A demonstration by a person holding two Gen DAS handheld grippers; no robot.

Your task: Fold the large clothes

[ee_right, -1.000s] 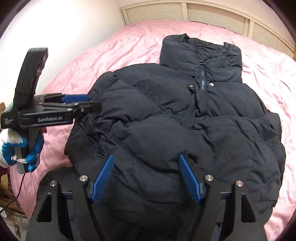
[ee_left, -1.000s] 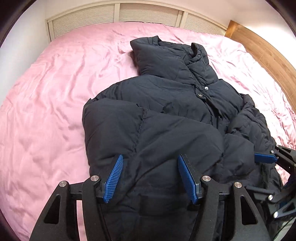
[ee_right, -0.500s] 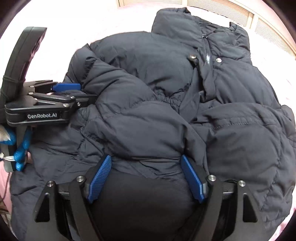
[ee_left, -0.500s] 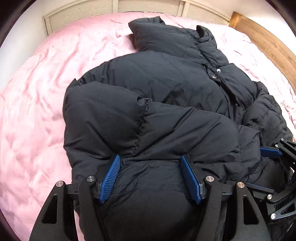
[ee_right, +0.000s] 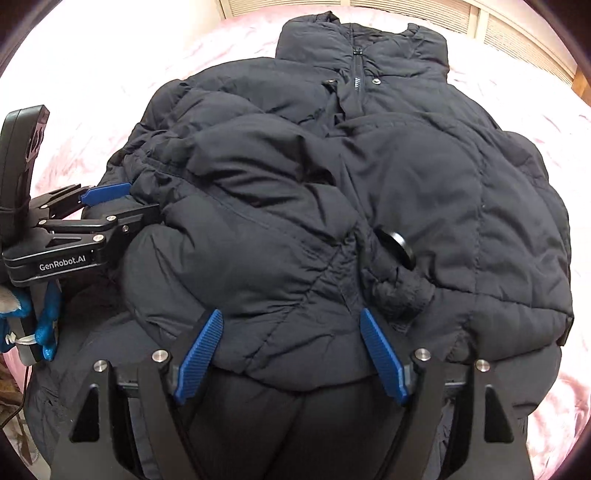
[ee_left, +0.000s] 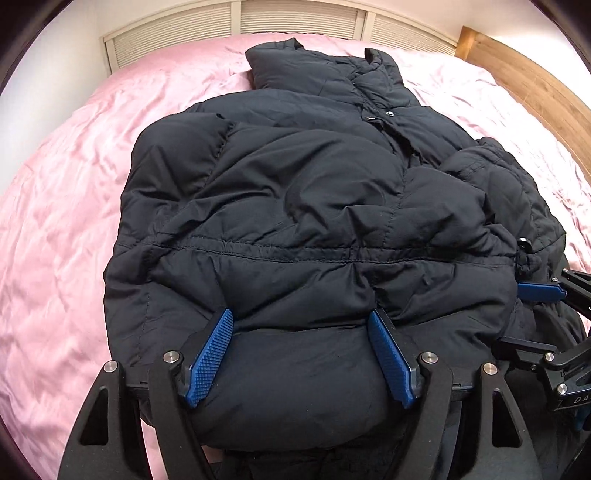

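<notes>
A black puffer jacket [ee_left: 314, 206] lies front-up on the pink bedsheet [ee_left: 62, 206], collar toward the slatted headboard [ee_left: 295, 18]. Compared with a second ago, its bottom part has been carried up over the chest, so a stitched seam now runs across the middle and the bundle sits shorter and thicker. The left gripper [ee_left: 301, 354] has its blue fingers spread wide, with a fat roll of padded fabric bulging between them. The right gripper [ee_right: 291, 350] is likewise spread around the folded hem; whether either one is actually squeezing the cloth is hard to judge. Both have moved forward with the fold. A wooden bed frame [ee_left: 535, 85] edges the mattress.
</notes>
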